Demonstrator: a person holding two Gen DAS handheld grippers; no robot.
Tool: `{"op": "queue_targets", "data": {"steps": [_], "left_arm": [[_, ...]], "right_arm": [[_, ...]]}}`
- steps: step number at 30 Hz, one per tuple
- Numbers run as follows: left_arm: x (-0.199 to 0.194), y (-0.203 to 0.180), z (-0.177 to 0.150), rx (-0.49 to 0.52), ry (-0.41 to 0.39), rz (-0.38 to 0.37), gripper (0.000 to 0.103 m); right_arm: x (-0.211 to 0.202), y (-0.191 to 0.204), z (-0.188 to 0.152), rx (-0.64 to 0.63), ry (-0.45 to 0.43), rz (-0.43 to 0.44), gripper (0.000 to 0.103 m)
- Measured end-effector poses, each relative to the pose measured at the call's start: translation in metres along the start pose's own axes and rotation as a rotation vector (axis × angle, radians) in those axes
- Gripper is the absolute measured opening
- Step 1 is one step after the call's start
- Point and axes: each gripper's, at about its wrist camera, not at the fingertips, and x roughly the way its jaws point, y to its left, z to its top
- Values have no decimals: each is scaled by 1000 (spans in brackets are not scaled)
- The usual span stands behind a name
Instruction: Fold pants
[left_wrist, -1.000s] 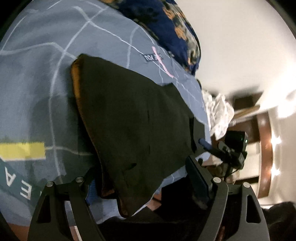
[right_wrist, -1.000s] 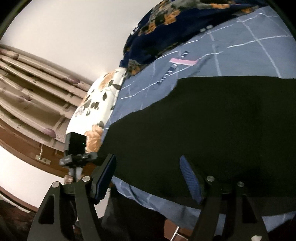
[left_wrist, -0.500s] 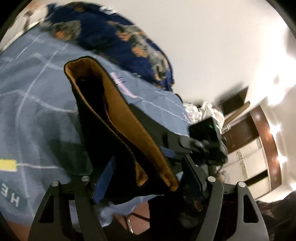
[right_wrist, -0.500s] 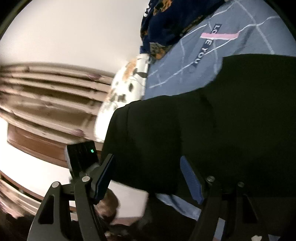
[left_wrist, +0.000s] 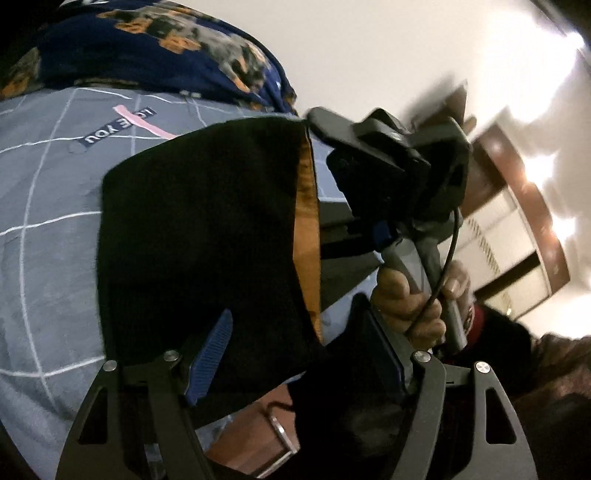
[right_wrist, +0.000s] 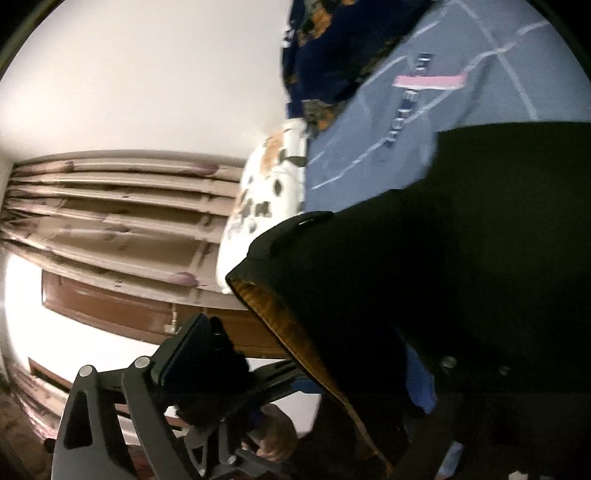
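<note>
Two hand-held grippers work black pants on a bed.

Black pants (left_wrist: 199, 229) with an orange-brown lining fill the middle of the left wrist view, draped over the blue grid-patterned bedsheet (left_wrist: 48, 206), and run down between the fingers of the left hand-held gripper (left_wrist: 295, 365); whether its pads press the cloth cannot be told. At centre right of that view a hand (left_wrist: 410, 299) grips the handle of the right hand-held gripper (right_wrist: 295, 373), whose jaws are opening with a fold of the pants between them. A dark floral blanket (left_wrist: 147, 48) lies at the upper left.
</note>
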Motion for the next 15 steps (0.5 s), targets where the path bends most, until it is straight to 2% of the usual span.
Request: {"op": "queue_targets", "data": {"steps": [3,6,8,10,13,15], "left_arm": [[5,-4,-5,40,21,53,73],[0,6,-9,18,38,72,73],[-7,11,-11,-4,26,85,73],[-17,18,-13,-30,8,97,73],[-32,29,-10,-79,-31,123,73],[-36,34,-5,-110,-54,121,73]], "right_arm": [[-4,-15,-3,27,-3,-57,93],[0,-20,-4,10,1,-124,89],[4,-20,-5,-18,12,-157,74],[9,-20,-4,-37,32,-207,35],[9,-20,-3,-52,25,-243,24],[6,-15,-2,-67,16,-255,22]]}}
